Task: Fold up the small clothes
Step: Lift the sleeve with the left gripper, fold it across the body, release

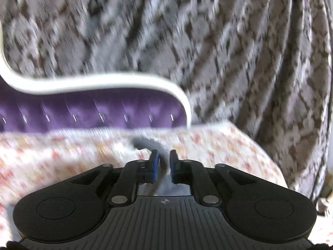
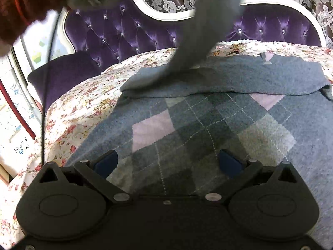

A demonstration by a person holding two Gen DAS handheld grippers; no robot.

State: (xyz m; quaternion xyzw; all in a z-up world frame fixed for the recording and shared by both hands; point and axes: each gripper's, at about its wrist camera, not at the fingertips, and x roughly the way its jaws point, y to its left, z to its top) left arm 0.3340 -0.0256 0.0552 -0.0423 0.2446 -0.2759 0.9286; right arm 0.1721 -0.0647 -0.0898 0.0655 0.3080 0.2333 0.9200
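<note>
Grey argyle sweater point(image 2: 208, 129) flat on bed point(image 2: 79, 112) | left gripper point(image 1: 164, 158) jaws pinching, seemingly, its sleeve point(image 2: 199, 41), blurred | right gripper point(image 2: 168, 162) jaws spread, lower frame

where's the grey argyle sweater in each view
Left wrist: only a grey strip of the sweater, low centre, pinched in the left gripper.
Right wrist: sweater fills centre and right, one sleeve lifted up out of frame, above the open right gripper.
Shared landmark: purple tufted headboard.
</note>
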